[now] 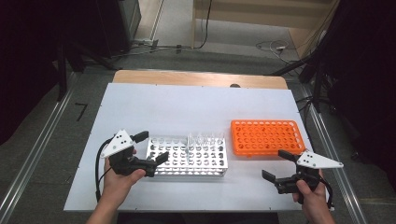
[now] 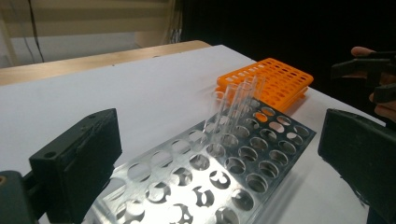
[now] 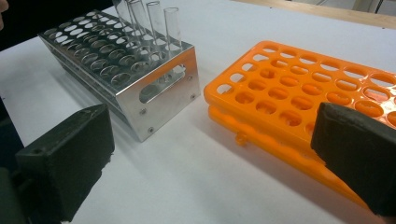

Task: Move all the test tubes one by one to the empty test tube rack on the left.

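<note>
High view: I hold my left gripper (image 1: 150, 149) over the left end of the metal rack (image 1: 187, 157) and my right gripper (image 1: 276, 164) just in front of the orange rack (image 1: 266, 136).
Left gripper: jaws wide apart, nothing between them; in the left gripper view they straddle the metal rack's (image 2: 205, 177) near corner.
Right gripper: jaws also spread, empty; in the right gripper view they frame the gap between the metal rack (image 3: 159, 88) and the orange rack (image 3: 299, 102).
Test tubes: a short row of clear glass tubes (image 1: 204, 138) stands upright along the far edge of the metal rack, toward its right end; I see them as tubes (image 2: 236, 105) in the left gripper view and tubes (image 3: 149, 21) in the right gripper view.
Orange rack: every hole I can see is empty.
Done so far: nothing that I can judge; no tube sits in the orange rack.
Left to do: as I read it, move the tubes across, so all of them remain.
Table: white sheet (image 1: 163, 107), bare around both racks.
</note>
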{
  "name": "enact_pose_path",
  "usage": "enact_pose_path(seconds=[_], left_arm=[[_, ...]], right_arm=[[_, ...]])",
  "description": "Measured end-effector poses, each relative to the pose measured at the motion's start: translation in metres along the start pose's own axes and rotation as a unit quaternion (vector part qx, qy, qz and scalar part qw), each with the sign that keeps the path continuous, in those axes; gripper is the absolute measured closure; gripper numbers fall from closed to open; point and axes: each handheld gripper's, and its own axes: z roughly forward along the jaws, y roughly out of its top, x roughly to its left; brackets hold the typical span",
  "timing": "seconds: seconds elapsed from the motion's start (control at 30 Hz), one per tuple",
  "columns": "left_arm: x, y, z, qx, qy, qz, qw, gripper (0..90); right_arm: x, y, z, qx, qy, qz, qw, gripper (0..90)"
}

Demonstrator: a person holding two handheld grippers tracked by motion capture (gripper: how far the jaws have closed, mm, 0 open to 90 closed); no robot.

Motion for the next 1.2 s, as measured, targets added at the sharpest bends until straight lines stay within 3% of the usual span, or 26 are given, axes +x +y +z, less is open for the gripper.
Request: enact_pose_path(seconds=[0.23,0.47,0.57,0.7,0.83,0.93,1.2], left_arm=[[0.007,-0.014,-0.016,0.004,0.013,-0.001,0.9999,0.0],[0.014,-0.024,-0.035,-0.013,0.015,-0.004,0.9998,0.0],[0.017,-0.029,-0.045,-0.021,0.017,0.001,0.9996,0.0],[0.025,-0.04,-0.055,-0.021,0.027,0.027,0.999,0.0],[0.038,-0.049,-0.065,-0.035,0.029,-0.009,0.9989,0.0],[0.04,-0.05,-0.068,-0.041,0.031,-0.012,0.9986,0.0],[0.036,-0.049,-0.063,-0.032,0.03,-0.003,0.999,0.0]], right_arm=[[-0.001,-0.003,-0.001,-0.011,-0.002,-0.003,0.9999,0.0],[-0.008,-0.007,-0.001,-0.014,-0.008,0.004,0.9999,0.0],[-0.01,-0.009,-0.002,-0.018,-0.009,0.006,0.9998,0.0],[-0.012,-0.01,-0.002,-0.022,-0.012,0.007,0.9997,0.0],[-0.016,-0.012,-0.004,-0.035,-0.021,0.02,0.999,0.0],[-0.018,-0.015,-0.004,-0.036,-0.023,0.018,0.9989,0.0],[-0.017,-0.016,-0.002,-0.031,-0.022,0.016,0.9992,0.0]])
